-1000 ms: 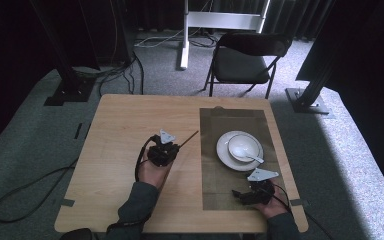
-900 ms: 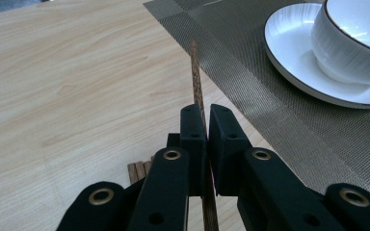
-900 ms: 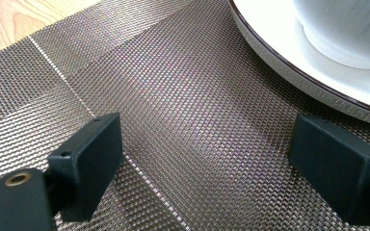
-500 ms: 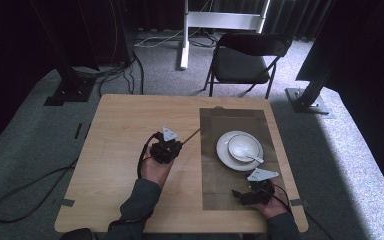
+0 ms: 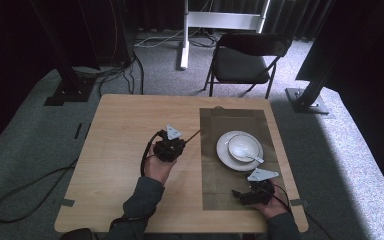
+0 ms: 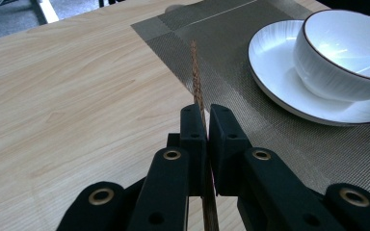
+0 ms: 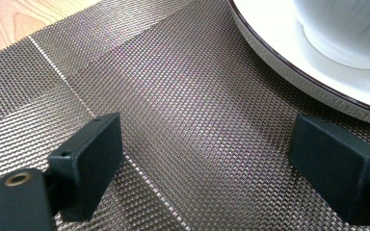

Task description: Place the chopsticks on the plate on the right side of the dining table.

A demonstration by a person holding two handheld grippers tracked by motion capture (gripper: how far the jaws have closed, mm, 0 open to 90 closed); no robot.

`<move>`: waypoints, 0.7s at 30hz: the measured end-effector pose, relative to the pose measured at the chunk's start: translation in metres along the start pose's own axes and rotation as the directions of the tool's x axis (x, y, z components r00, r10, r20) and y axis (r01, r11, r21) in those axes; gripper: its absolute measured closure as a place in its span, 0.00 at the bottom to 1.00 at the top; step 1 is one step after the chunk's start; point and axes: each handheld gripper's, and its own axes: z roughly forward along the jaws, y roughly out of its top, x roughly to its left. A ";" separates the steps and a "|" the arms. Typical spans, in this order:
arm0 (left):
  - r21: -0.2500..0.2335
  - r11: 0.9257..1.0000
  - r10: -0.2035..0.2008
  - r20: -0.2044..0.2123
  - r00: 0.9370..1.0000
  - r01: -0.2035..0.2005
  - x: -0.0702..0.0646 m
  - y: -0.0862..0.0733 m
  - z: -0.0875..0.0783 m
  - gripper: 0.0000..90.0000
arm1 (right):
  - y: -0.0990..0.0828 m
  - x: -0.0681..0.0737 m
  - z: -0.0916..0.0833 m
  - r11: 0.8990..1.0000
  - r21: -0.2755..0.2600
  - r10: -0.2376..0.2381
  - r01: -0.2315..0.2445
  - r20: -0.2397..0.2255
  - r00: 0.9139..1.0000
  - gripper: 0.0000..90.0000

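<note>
The left claw (image 6: 207, 120) is pinched on a thin brown stick (image 6: 195, 72), which juts forward from its jaws over the edge of the woven placemat (image 6: 250, 96) on the bench (image 6: 67, 96). The right claw (image 7: 207, 159) is spread wide over the mat, just beside the white plate (image 7: 289, 57) carrying 1 bowl (image 6: 342, 53).

You were working in a studio-like recording space rather than a home. Beyond your left tongs (image 5: 171, 146), the wooden table (image 5: 125, 125) stood alone on grey carpet (image 5: 340, 150), ringed by black curtains (image 5: 10, 45). Past its far edge a folding chair (image 5: 242, 62) faced you, with a white stand (image 5: 220, 20) behind it. Loose cables (image 5: 25, 185) trailed over the floor, and black stand legs (image 5: 305, 97) flanked the table.
</note>
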 end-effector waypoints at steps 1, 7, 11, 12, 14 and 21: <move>0.001 1.000 0.003 0.000 1.000 -0.003 -0.001 0.001 0.000 0.95 | 0.000 0.000 0.000 1.000 0.000 0.000 0.000 0.000 1.000 0.13; -0.006 1.000 0.015 0.008 1.000 -0.015 -0.007 0.007 0.003 0.95 | 0.000 0.000 0.000 1.000 0.000 0.000 0.000 0.000 1.000 0.13; -0.011 1.000 0.019 0.013 1.000 -0.019 -0.010 0.011 0.005 0.95 | 0.000 0.000 0.000 1.000 0.000 0.000 0.000 0.000 1.000 0.13; -0.014 1.000 0.018 0.014 1.000 -0.018 -0.010 0.012 0.005 0.95 | 0.000 0.000 0.000 1.000 0.000 0.000 0.000 0.000 1.000 0.13; -0.018 1.000 0.015 0.015 1.000 -0.015 -0.012 0.014 0.006 0.95 | 0.000 0.000 0.000 1.000 0.000 0.000 0.000 0.000 1.000 0.13; -0.017 0.999 0.037 0.020 0.999 -0.036 -0.016 0.020 0.009 0.95 | 0.000 0.000 0.000 1.000 0.000 0.000 0.000 0.000 1.000 0.13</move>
